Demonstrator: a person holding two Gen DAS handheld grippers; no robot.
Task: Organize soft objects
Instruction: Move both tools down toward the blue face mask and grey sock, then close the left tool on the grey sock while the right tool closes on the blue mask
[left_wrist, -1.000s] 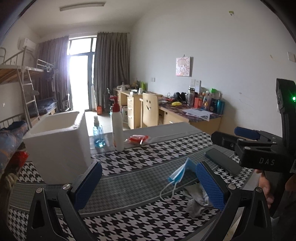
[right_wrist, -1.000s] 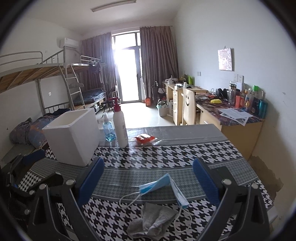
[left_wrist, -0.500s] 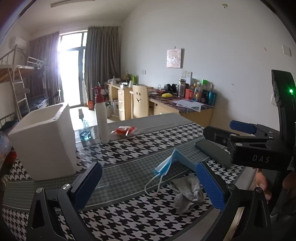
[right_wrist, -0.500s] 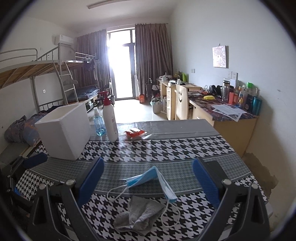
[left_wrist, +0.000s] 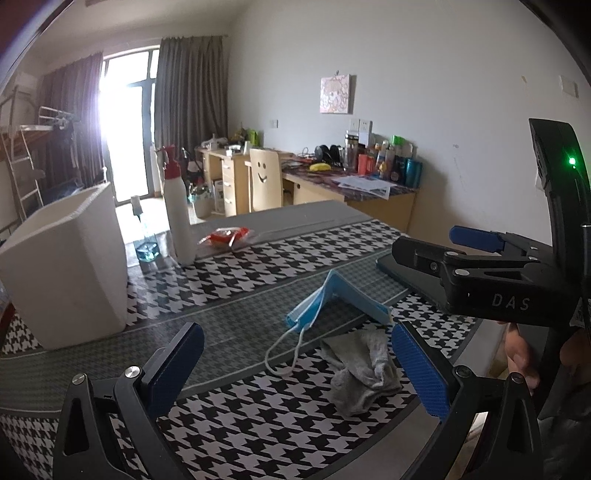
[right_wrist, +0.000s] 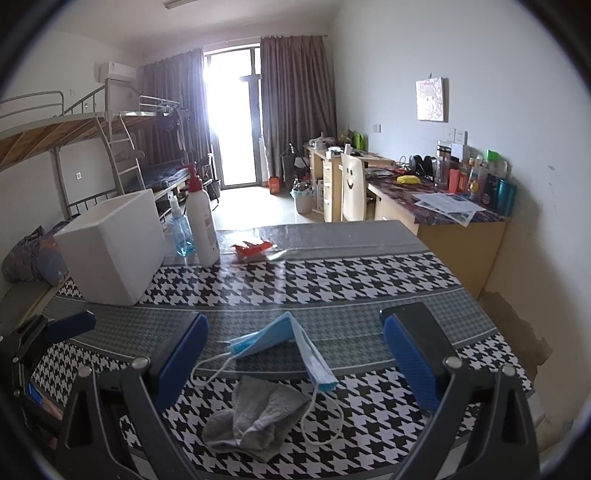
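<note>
Currently, both grippers are held above the near edge of a table (right_wrist: 369, 280) covered in a black-and-white houndstooth cloth. The right gripper (right_wrist: 295, 365) is spread wide with nothing between its blue pads (right_wrist: 410, 365). Just ahead of it and between its fingers, a crumpled grey sock (right_wrist: 255, 417) is seen lying on the cloth, and directly beyond the sock a blue face mask (right_wrist: 280, 339) is propped up like a tent, one ear loop trailing beside the sock. A dark phone (right_wrist: 424, 328) is seen lying flat past the right finger.

The left gripper (left_wrist: 295, 369) is likewise opened wide and empty. From it, the sock (left_wrist: 365, 369) is found ahead and to the right, close to the right pad, with the mask (left_wrist: 340, 299) just behind it. The right gripper (left_wrist: 480, 254) is seen at the far right of this view, with a hand (left_wrist: 524, 350) below it.

Farther ahead and to the left, a white foam box (right_wrist: 114, 251) is stood open on the table; beside it are a white pump bottle (right_wrist: 201, 225), a small blue spray bottle (right_wrist: 181, 229) and a red packet (right_wrist: 255, 249).
</note>
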